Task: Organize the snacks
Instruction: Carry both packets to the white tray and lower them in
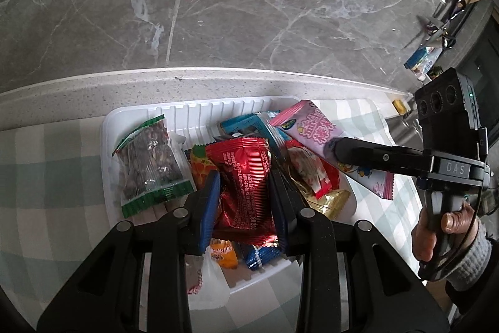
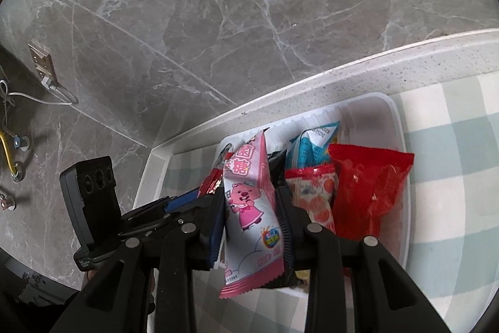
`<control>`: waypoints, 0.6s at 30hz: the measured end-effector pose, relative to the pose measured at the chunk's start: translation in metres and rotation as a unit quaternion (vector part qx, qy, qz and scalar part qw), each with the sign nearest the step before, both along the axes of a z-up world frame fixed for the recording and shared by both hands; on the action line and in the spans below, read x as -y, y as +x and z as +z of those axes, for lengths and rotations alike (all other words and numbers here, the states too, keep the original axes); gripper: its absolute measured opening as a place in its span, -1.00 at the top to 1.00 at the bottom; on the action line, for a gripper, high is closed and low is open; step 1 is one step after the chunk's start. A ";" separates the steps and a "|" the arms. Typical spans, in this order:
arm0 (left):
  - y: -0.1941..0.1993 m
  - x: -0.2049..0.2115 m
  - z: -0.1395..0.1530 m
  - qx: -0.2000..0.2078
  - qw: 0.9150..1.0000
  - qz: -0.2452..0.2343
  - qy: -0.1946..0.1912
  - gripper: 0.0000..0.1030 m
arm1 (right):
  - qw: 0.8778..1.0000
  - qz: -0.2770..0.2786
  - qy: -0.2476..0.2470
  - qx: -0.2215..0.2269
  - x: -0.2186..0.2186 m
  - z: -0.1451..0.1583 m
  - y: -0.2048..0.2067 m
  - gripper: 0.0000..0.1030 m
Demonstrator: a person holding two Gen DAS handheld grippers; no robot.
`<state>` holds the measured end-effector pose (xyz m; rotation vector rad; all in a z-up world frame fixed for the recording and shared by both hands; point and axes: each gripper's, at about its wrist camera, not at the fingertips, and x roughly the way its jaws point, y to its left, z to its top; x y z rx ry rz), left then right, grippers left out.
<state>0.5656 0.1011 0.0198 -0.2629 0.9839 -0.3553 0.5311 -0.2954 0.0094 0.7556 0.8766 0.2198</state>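
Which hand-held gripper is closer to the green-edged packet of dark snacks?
Left. The left hand-held gripper, gripping the red packet, sits beside the green-edged packet; the right hand-held gripper holds the pink packet farther away.

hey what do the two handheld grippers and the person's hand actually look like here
Both grippers are black linkages with silver rivets and ribbed blue pads on the fingers. The right gripper has a pistol handle marked DAS, a three-lens black module and a thin cable. The right hand is bare, with a grey knit cuff.

Left claw (image 1: 243, 192) and right claw (image 2: 251, 208) both clamped shut.
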 end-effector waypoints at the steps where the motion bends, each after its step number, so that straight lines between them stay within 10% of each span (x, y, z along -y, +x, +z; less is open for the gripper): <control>1: 0.001 0.000 -0.001 0.000 1.000 0.001 0.000 0.43 | 1.000 0.001 -0.001 -0.001 0.000 -0.001 0.002 0.34; 18: 0.020 0.009 -0.019 -0.003 1.000 0.013 0.009 0.43 | 1.000 -0.001 -0.018 -0.012 0.000 -0.016 0.016 0.31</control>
